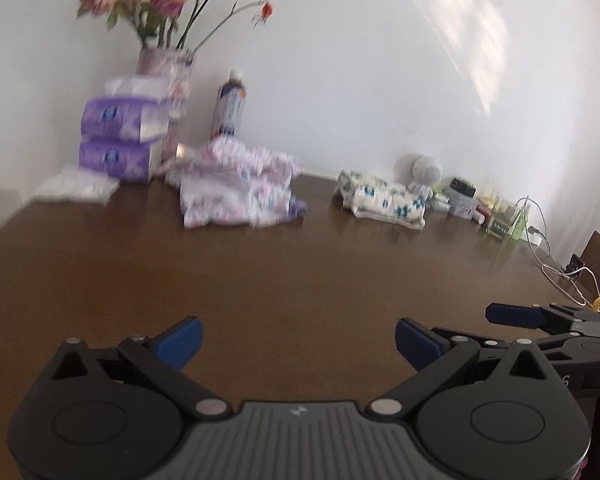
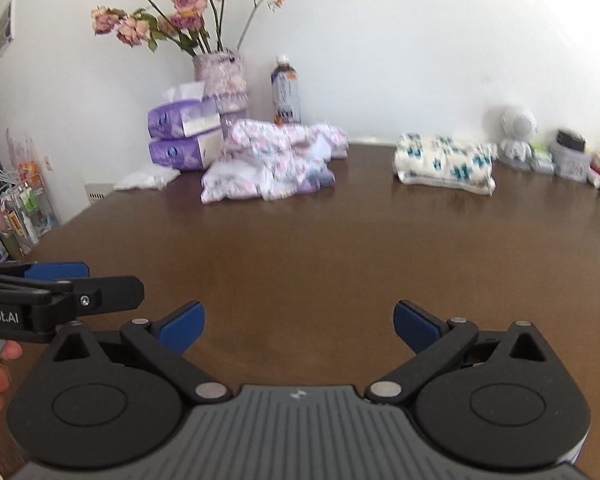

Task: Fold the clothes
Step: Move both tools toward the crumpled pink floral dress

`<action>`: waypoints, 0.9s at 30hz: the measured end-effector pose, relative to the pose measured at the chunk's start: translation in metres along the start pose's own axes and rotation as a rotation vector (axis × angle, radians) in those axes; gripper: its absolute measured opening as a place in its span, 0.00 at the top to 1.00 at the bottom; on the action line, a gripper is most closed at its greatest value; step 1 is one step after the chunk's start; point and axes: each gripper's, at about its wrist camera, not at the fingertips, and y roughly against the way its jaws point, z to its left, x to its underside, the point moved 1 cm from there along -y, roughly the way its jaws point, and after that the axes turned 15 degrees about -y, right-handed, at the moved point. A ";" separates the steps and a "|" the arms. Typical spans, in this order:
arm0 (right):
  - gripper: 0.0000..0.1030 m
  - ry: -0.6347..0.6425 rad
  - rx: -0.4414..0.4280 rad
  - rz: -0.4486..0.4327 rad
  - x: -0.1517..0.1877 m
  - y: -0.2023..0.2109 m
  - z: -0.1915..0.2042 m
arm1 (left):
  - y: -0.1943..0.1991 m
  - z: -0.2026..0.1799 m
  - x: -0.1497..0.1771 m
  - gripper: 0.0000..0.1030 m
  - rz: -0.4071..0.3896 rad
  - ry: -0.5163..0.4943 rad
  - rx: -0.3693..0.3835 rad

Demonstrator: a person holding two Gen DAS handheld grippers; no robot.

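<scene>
Holding both grippers over the near edge of the table (image 2: 300, 248), we have the left gripper (image 1: 299, 342) and the right gripper (image 2: 299, 326) spread wide, gripping nothing. A crumpled pink heap (image 2: 272, 164) lies at the far edge beside the tissue packs (image 2: 184, 136), and a rolled blue-print cloth (image 2: 446, 166) lies toward the far right corner.
</scene>
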 end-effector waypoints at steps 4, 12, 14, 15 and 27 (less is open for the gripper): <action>0.00 0.022 -0.024 -0.056 -0.041 -0.018 0.008 | -0.016 0.020 -0.041 0.00 -0.041 -0.053 -0.077; 0.01 0.054 -0.025 -0.068 -0.116 -0.092 0.026 | -0.092 0.070 -0.106 0.01 0.000 -0.098 -0.191; 0.02 0.079 -0.003 -0.070 -0.133 -0.120 0.031 | -0.120 0.081 -0.119 0.03 0.015 -0.100 -0.223; 0.05 0.088 0.013 -0.070 -0.141 -0.136 0.033 | -0.133 0.087 -0.126 0.04 0.023 -0.102 -0.239; 0.70 -0.078 0.090 0.094 -0.171 -0.319 0.005 | -0.292 0.139 -0.140 0.35 0.168 -0.012 -0.227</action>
